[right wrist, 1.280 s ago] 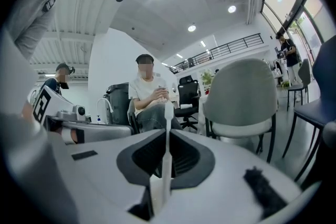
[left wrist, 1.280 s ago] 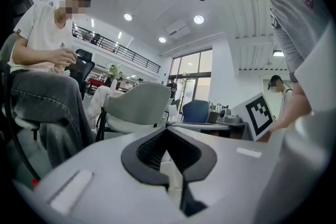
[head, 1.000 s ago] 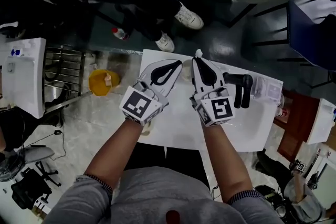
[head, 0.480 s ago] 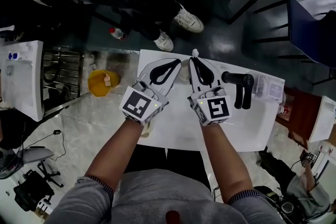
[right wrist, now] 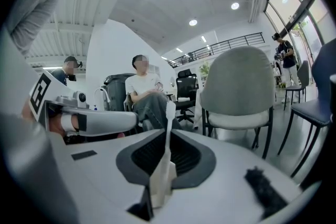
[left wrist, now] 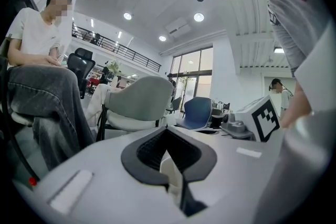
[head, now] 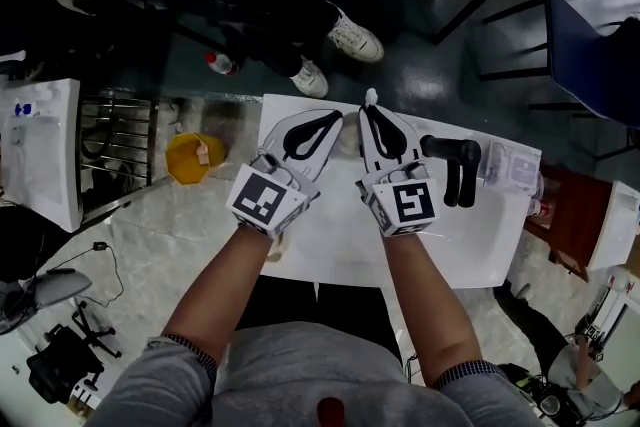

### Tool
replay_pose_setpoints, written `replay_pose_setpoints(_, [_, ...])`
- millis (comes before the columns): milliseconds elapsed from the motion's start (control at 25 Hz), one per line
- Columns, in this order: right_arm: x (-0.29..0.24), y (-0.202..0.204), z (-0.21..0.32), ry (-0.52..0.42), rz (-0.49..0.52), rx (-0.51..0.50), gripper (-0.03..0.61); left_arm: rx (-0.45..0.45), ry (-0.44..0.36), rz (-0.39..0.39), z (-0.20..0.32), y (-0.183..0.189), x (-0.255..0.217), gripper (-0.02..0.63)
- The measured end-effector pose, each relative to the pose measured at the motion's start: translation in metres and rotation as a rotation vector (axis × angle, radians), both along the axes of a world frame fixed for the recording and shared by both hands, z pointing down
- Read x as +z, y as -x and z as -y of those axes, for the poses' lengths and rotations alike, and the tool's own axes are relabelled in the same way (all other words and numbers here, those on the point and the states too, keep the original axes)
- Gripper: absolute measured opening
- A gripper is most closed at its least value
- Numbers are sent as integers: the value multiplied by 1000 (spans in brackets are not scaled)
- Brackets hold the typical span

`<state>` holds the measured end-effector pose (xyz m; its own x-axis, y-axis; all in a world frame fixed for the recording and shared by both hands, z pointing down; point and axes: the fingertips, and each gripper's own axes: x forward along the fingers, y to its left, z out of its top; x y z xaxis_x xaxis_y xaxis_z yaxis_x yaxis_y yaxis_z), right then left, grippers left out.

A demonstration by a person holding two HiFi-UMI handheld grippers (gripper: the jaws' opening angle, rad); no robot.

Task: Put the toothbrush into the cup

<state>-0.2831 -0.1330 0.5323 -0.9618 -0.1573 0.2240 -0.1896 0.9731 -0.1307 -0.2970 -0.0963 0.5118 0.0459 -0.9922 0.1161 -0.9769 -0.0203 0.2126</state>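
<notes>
My right gripper (head: 371, 111) (right wrist: 167, 135) is shut on a white toothbrush (head: 371, 98) (right wrist: 169, 112), which stands upright between the jaws with its head above the tips. Those jaws have just been opening a little, with the handle still between them. My left gripper (head: 338, 120) (left wrist: 167, 134) is just to its left, jaws closed on the pale wall of a cup (left wrist: 171, 176). In the head view the cup (head: 349, 137) shows faintly between the two grippers, mostly hidden. Both grippers hover over the far part of the white table (head: 330, 245).
A black handled tool (head: 455, 170) and a clear packet (head: 512, 170) lie on the table to the right. On the floor to the left are a yellow bowl (head: 195, 156) and a metal rack (head: 120, 140). A seated person's feet (head: 330, 55) and a grey chair (right wrist: 239, 86) are beyond the table.
Both grippers keep almost the same places over the table. The toothbrush stays upright in the right gripper and the cup stays between the left jaws.
</notes>
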Motion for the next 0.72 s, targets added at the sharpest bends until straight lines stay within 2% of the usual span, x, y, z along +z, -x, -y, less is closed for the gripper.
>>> replay_pose_setpoints(120, [0, -1, 0, 9, -3, -5, 74, -9, 6, -9, -1, -1, -2, 8])
replay_pose_setpoints(400, [-14, -8, -1, 5, 10, -5, 75, -12, -16, 15, -3, -4, -14, 8])
replay_pose_setpoints(720, [-44, -22, -14, -1, 35, -49, 25, -9, -25, 39, -13, -12, -37, 8])
